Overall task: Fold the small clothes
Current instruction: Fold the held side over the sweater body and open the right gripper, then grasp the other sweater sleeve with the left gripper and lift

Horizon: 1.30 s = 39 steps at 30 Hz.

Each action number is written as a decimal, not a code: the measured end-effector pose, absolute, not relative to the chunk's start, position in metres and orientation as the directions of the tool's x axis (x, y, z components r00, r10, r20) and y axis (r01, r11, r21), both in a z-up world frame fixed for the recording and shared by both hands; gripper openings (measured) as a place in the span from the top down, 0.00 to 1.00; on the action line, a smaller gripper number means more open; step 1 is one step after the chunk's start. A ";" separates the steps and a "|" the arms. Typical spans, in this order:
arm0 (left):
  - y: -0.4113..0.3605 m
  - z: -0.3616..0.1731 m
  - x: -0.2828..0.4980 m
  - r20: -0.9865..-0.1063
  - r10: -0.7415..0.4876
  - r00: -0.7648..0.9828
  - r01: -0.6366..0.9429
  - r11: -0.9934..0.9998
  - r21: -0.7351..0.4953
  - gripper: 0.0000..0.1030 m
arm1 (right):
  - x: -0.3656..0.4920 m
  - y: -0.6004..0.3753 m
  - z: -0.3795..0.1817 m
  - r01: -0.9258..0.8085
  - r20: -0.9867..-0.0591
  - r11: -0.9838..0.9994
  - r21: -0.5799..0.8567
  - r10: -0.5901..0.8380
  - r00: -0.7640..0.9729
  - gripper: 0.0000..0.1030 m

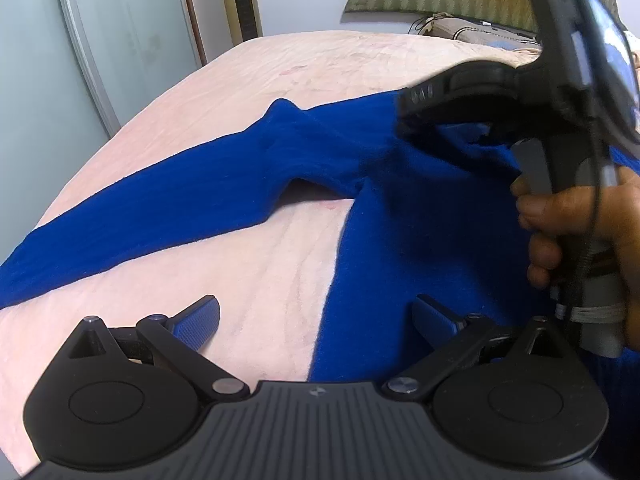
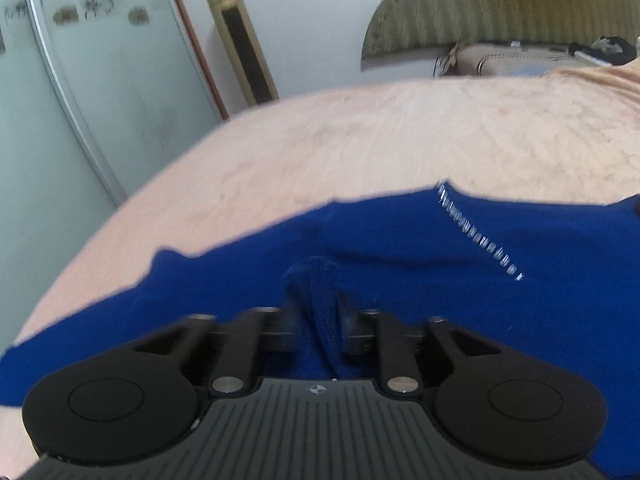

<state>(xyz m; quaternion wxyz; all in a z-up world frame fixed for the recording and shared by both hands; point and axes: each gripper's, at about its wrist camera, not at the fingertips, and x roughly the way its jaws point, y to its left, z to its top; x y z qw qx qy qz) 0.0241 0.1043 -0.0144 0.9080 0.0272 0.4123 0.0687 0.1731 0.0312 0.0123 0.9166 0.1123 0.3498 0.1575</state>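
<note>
A bright blue sweater (image 1: 420, 208) lies spread on a pink bedspread (image 1: 260, 272), one long sleeve (image 1: 140, 216) stretched out to the left. My left gripper (image 1: 316, 320) is open and empty, low over the sweater's left side edge. My right gripper (image 2: 316, 304) is shut on a pinched fold of the blue sweater (image 2: 400, 248) near its upper edge; a row of small clear beads (image 2: 476, 232) runs down the fabric. In the left wrist view the right gripper (image 1: 440, 120) is held by a hand over the sweater's top.
The bed's pink cover (image 2: 360, 140) stretches beyond the sweater. A green striped headboard (image 2: 500, 4) and a beige pillow (image 2: 516, 60) are at the far right. A frosted sliding door (image 2: 80, 92) and a tall gold tower fan (image 2: 240, 40) stand past the bed's left side.
</note>
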 end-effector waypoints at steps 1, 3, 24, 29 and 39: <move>0.105 -0.014 0.024 -0.744 0.147 0.652 -0.102 0.989 0.106 0.00 | 0.171 0.032 0.014 -0.236 -0.594 0.914 0.332 0.396 0.700 0.43; 0.105 -0.014 0.026 -0.746 0.152 0.649 -0.107 0.988 0.108 0.00 | 0.164 0.031 0.023 -0.260 -0.580 0.904 0.340 0.419 0.699 0.42; 0.107 -0.006 0.025 -0.732 0.223 0.644 -0.162 0.975 0.153 0.00 | 0.056 -0.009 0.057 -0.335 -0.574 0.938 0.090 0.324 0.752 0.06; 0.109 -0.004 0.025 -0.725 0.249 0.642 -0.181 0.968 0.172 0.00 | 0.026 -0.040 0.045 -0.267 -0.571 0.960 0.090 0.269 0.776 0.05; 0.132 -0.002 0.024 -0.710 0.307 0.634 -0.271 0.948 0.169 0.00 | -0.011 -0.091 0.014 -0.127 -0.570 0.990 0.058 0.137 0.810 0.04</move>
